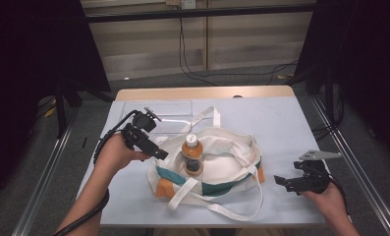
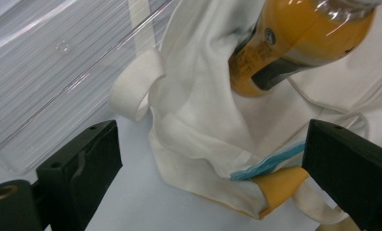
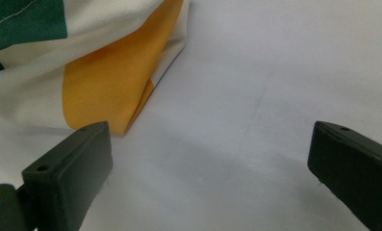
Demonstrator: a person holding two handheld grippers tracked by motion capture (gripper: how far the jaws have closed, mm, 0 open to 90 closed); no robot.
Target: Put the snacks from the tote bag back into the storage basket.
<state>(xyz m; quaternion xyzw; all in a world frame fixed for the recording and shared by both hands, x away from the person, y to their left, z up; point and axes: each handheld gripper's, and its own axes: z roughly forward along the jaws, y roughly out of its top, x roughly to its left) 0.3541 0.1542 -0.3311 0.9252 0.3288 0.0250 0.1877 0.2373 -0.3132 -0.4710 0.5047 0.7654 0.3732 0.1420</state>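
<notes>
A white cloth tote bag (image 1: 222,157) with green and orange bands lies flat in the middle of the table, its long straps spread around it. An orange drink bottle (image 1: 192,155) with a white cap sits upright in the bag's open mouth. My left gripper (image 1: 155,149) hovers at the bag's left rim, jaws open, with the bag's edge (image 2: 203,144) and bottle (image 2: 299,43) just ahead of it. My right gripper (image 1: 281,182) rests open on the table right of the bag, near the bag's orange corner (image 3: 111,82).
A clear plastic tray (image 1: 158,115) lies at the back left of the pale blue table cover (image 1: 291,128), behind the left gripper. A wooden table edge (image 1: 202,92) runs along the far side. Metal rails flank the table.
</notes>
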